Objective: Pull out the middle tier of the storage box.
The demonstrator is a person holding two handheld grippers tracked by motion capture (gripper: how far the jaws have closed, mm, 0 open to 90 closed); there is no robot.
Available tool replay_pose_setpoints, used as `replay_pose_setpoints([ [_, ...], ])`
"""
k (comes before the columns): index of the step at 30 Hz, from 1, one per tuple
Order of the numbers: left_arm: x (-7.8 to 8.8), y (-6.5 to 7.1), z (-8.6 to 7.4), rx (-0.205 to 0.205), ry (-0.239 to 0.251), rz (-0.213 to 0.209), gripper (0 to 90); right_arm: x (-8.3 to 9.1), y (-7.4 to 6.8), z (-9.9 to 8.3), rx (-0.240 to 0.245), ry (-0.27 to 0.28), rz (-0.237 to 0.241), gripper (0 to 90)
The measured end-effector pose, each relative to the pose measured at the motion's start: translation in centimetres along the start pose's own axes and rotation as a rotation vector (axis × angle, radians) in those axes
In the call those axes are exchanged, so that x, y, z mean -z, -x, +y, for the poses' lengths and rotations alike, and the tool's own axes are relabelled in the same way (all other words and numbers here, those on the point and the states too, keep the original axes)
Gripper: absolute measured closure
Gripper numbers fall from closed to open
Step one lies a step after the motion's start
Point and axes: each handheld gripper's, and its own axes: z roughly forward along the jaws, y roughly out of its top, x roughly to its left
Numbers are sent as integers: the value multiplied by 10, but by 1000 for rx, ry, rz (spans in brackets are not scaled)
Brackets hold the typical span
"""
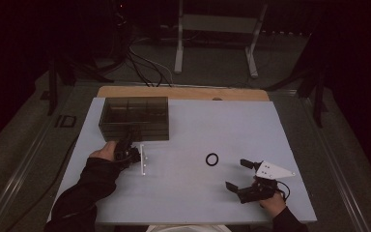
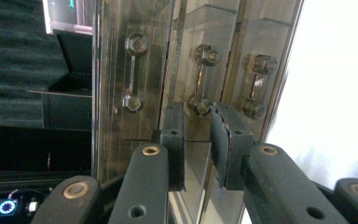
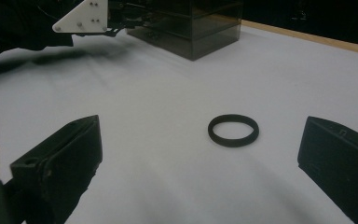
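Note:
A smoked, see-through drawer box [image 1: 134, 117] stands at the back left of the white table top [image 1: 198, 193]. My left gripper [image 1: 133, 136] reaches into its front face. In the left gripper view the box front [image 2: 135, 130] is turned on its side and shows three drawer handles. My left gripper [image 2: 200, 122] has its jaws closed in on the lower end of the middle handle [image 2: 200, 79]. A black ring [image 1: 212, 159] lies flat on the table. My right gripper [image 1: 238, 174] rests open to its right, with the ring [image 3: 233, 130] a short way beyond its wide-spread jaws [image 3: 200, 154].
A wooden strip [image 1: 183, 93] runs along the table's far edge. Beyond it are cables and a white table frame [image 1: 217, 29] on the floor. The drawer box [image 3: 191, 28] and the left gripper's white plate [image 3: 81, 18] show far off in the right gripper view.

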Motion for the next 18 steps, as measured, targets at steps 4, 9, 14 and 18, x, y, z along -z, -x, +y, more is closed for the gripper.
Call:
replay_pose_setpoints([
  [4,-2,1,1,-4,-2,-3,795,0,0,0,0,-2,1,0],
  [9,-3,1,2,-2,-1,7,805,-1,0,0,0,-3,4,0],
  [14,-3,1,2,0,0,3,811,-1,0,0,0,-4,4,0],
  [18,-3,0,3,-2,-4,2,814,-1,0,0,-2,-3,4,0],
])
